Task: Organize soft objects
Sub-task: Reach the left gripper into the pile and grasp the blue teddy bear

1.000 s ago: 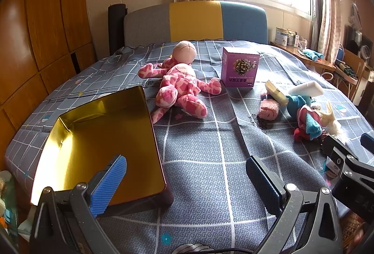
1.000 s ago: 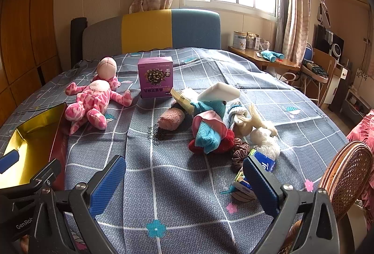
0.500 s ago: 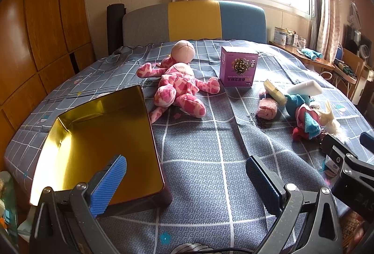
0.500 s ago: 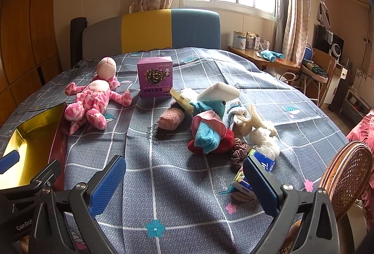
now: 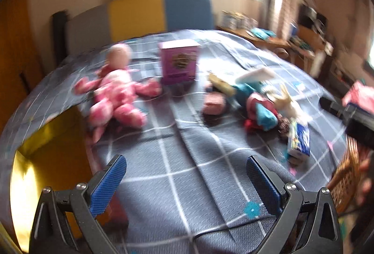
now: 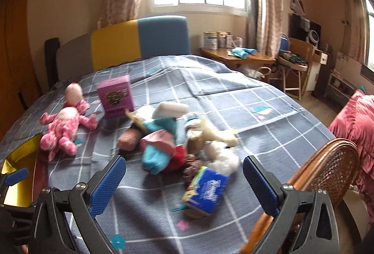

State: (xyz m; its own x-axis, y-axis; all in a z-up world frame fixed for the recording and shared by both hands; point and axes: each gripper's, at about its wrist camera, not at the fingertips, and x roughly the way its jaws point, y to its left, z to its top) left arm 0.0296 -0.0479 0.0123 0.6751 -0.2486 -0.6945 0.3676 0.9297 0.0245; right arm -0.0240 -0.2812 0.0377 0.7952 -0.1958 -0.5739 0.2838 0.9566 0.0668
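A pink spotted plush doll (image 5: 114, 92) (image 6: 63, 127) lies on the grey checked bed beside a gold-lined open box (image 5: 44, 160) (image 6: 18, 160) at the left. A heap of soft toys (image 5: 261, 104) (image 6: 177, 144), pink, teal, red and white, sits mid-bed with a rolled pink cloth (image 5: 213, 105) (image 6: 128, 139) beside it. A blue tissue pack (image 6: 205, 188) (image 5: 299, 140) lies at the heap's near edge. My left gripper (image 5: 185, 180) is open above bare bedspread. My right gripper (image 6: 183, 180) is open just short of the tissue pack, holding nothing.
A purple carton (image 5: 178, 61) (image 6: 115, 96) stands upright behind the toys. A wicker chair back (image 6: 327, 172) rises at the bed's right edge. A wooden side table (image 6: 236, 57) with tins stands beyond, under the window. The padded headboard (image 6: 138, 39) closes the far end.
Both views have swung right and closer to the toy heap, with motion blur. The gold box has slid toward the left edge. Both grippers stay open and empty.
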